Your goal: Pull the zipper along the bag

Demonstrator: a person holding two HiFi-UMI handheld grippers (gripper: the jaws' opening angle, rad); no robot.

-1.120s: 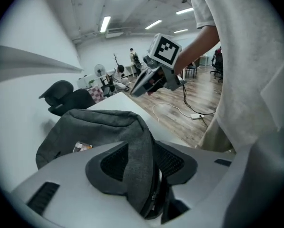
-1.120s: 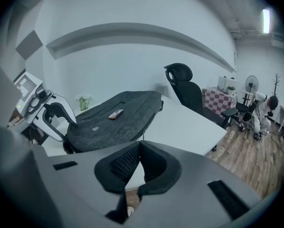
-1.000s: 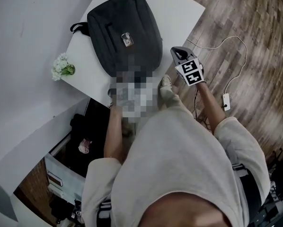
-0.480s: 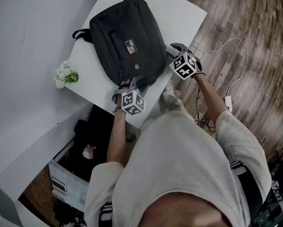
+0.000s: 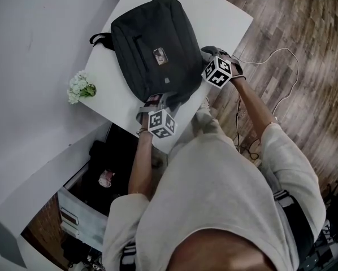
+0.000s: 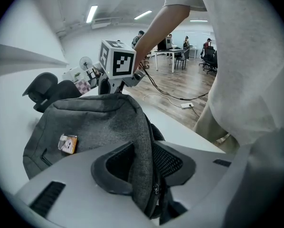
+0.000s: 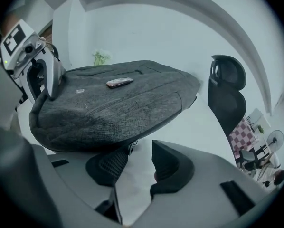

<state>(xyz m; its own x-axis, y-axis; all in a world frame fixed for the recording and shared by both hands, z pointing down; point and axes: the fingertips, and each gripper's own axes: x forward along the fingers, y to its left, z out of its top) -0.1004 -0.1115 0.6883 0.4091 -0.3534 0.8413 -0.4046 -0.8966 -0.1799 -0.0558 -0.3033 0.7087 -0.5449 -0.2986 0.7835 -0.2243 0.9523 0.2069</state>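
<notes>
Both tongs meet the bag (image 5: 152, 49) on the table (image 5: 109, 89): our left gripper (image 6: 143, 161), just closing, pinches its near corner. Beyond, our right gripper (image 7: 138, 167), just opened, is empty. We should seat what seems the zipper pull (image 7: 131, 147) squarely inside before closing.

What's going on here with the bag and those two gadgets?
A person at a white table works on a dark grey backpack with two handheld tools. The left tool has just been closing its jaws, pinching the backpack's near edge. The right tool has just been opening its jaws; they are empty, beside a zipper pull.
</notes>
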